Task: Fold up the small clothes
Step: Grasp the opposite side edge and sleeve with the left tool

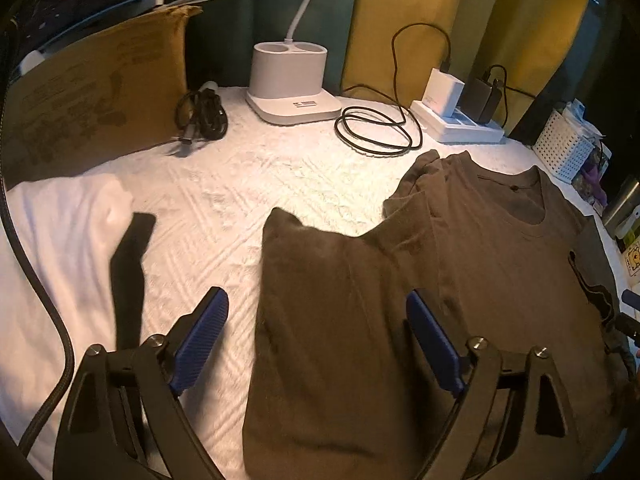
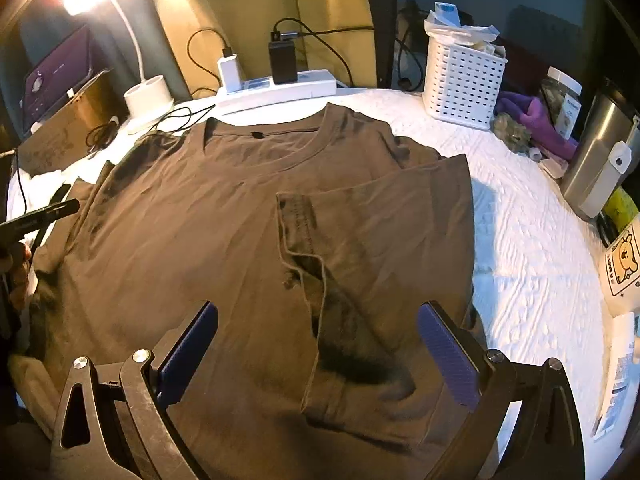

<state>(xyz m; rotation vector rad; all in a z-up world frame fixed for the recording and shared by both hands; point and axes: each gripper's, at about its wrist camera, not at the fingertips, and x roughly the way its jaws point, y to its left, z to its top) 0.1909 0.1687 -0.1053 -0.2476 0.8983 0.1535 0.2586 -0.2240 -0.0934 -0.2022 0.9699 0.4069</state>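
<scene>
Nearest to my left camera, the blue pads of my left gripper are standing apart, and nothing is pressed between them. The folded edge of the brown T-shirt is lying below the gap, but I cannot tell if a pad is touching the cloth. The lower part of the shirt is cut off by the edge of this view.

My right gripper is also standing wide open over the shirt and is holding nothing. Under it, the sleeve is lying folded inward on the body of the shirt; a dark shadow is hiding the fold lines near the hem.

The shirt is lying spread on the white textured cover, with the collar pointing toward the power strip. At the left edge of the right view, the tip of my other gripper and part of a hand are showing, mostly cut off.

A white cloth is lying to the left, blurred, with a dark strip on it that I cannot identify. Behind are standing a white lamp base, a coiled black cable and a cardboard box. The white basket is holding things too small to make out.
</scene>
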